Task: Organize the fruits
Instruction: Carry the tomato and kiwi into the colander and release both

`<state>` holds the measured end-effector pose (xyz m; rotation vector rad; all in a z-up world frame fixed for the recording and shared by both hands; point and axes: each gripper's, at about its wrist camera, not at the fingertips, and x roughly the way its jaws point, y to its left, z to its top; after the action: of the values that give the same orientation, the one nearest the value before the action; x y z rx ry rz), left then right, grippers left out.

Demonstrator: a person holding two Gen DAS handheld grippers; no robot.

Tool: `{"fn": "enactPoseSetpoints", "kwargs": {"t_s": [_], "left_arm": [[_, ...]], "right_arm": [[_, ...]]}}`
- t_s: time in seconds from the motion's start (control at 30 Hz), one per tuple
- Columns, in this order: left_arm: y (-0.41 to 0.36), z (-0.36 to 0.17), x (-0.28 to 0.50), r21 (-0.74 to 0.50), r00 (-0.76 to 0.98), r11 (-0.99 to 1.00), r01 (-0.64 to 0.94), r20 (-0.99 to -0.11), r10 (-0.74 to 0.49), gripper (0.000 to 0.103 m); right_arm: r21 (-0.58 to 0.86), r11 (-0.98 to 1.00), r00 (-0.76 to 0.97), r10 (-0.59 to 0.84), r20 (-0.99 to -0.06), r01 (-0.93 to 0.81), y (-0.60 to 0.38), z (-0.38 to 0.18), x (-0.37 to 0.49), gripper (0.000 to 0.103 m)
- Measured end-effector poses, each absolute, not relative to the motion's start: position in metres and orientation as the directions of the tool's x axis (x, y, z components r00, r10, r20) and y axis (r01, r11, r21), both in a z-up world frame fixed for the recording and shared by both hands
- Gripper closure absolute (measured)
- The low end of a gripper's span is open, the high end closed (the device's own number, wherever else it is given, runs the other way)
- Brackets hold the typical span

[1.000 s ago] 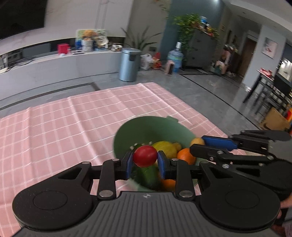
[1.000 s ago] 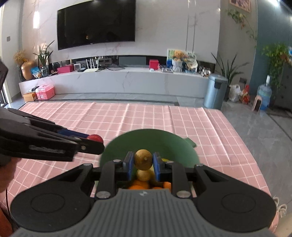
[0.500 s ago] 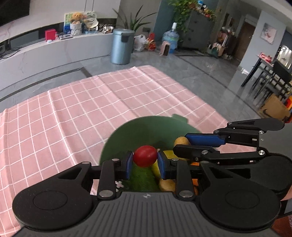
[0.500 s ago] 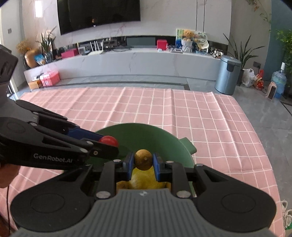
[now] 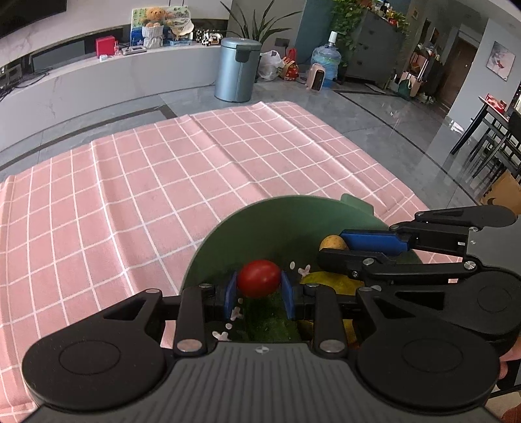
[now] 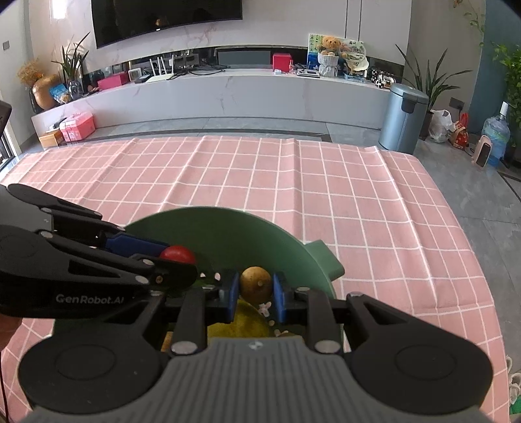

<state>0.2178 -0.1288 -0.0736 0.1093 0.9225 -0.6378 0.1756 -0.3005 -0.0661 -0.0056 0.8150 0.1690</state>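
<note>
Both tongs lowered over bowl [image 5: 260, 227], left tongs [image 5: 259, 293] clamping tomato [image 5: 259, 278], right tongs [image 6: 255, 294] clamping potato [image 6: 255, 283]

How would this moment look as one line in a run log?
left gripper: shut on red tomato | right gripper: shut on small brown fruit | both over green bowl | pink checked cloth underneath

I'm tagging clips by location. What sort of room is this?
Most likely a home living room: a wall-mounted TV above a long media console, houseplants, and a table under a pink checked cloth.
</note>
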Motion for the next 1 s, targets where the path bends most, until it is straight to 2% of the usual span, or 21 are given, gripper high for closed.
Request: {"fn": "enactPoseSetpoints", "kwargs": {"t_s": [0.27, 0.5, 0.63, 0.7, 0.83, 0.87, 1.0], "left_arm": [[-0.129, -0.073, 0.213, -0.151, 0.449, 0.811, 0.565, -0.768, -0.456, 0.068], [-0.125, -0.061, 0.205, -0.132, 0.486, 0.823, 0.552, -0.751, -0.446, 0.051], [-0.119, -0.045, 0.195, -0.13, 0.507, 0.824, 0.552, -0.732, -0.455, 0.04], [-0.117, -0.034, 0.189, -0.129, 0.517, 0.821, 0.556, -0.72, -0.463, 0.038], [-0.114, -0.009, 0.17, -0.092, 0.558, 0.825, 0.557, -0.695, -0.454, 0.038], [-0.113, -0.003, 0.163, -0.071, 0.578, 0.831, 0.551, -0.686, -0.442, 0.037], [-0.106, 0.024, 0.133, 0.004, 0.667, 0.855, 0.518, -0.628, -0.401, 0.03]], "right_arm": [[0.028, 0.988, 0.665, 0.125, -0.737, -0.155, -0.295, -0.069, 0.179, 0.084], [-0.002, 0.987, 0.665, 0.106, -0.739, -0.159, -0.29, -0.062, 0.173, 0.08], [-0.003, 0.99, 0.682, 0.094, -0.725, -0.14, -0.293, -0.047, 0.162, 0.069], [-0.002, 0.992, 0.694, 0.087, -0.714, -0.127, -0.293, -0.037, 0.155, 0.067], [-0.04, 0.994, 0.736, 0.049, -0.675, -0.102, -0.288, -0.011, 0.132, 0.052], [-0.053, 0.994, 0.747, 0.039, -0.663, -0.099, -0.286, -0.005, 0.126, 0.047], [-0.051, 0.996, 0.798, 0.029, -0.602, -0.075, -0.286, 0.024, 0.093, 0.038]]}}
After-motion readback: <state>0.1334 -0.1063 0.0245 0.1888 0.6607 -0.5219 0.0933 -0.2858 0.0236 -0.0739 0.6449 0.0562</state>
